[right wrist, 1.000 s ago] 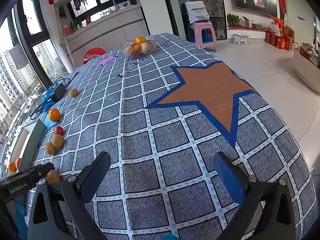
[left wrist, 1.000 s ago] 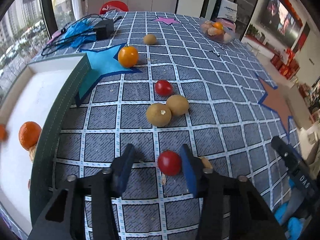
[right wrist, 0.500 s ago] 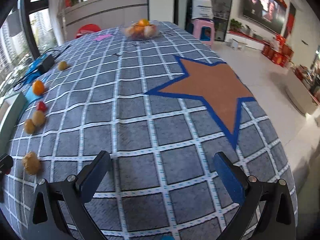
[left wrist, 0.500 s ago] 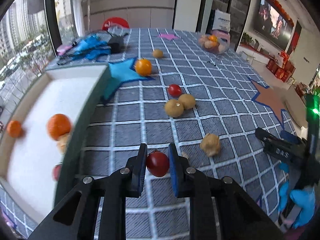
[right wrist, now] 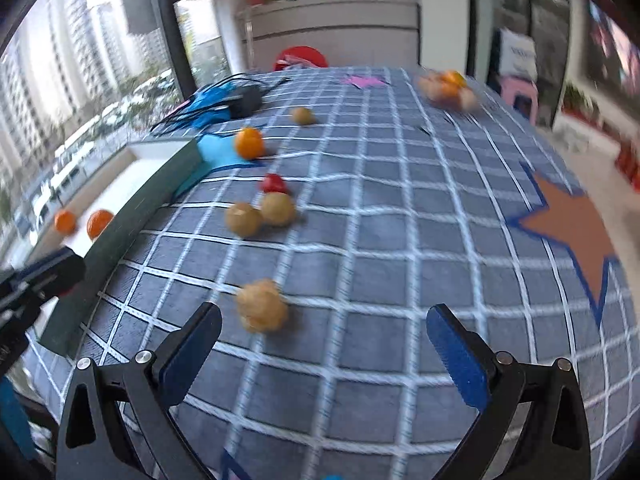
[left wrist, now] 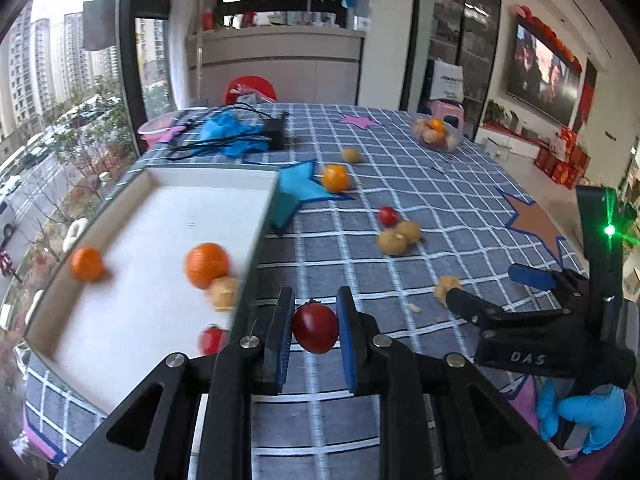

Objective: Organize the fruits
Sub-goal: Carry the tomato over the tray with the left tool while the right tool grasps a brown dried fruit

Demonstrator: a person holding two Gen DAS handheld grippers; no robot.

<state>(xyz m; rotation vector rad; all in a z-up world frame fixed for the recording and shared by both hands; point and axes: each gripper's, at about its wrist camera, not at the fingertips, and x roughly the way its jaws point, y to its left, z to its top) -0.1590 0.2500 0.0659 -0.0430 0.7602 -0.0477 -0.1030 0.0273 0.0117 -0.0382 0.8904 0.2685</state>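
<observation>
Small glossy red cherry tomato, soft and slippery, sits pinched across its middle by the left gripper; right gripper gapes empty

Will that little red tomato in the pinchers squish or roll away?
The cherry tomato looks round, smooth and shiny, so it would probably roll if dropped on the tablecloth. Its skin seems thin, so a hard squeeze might split it. The left gripper is shut on it, and it looks whole.
</observation>
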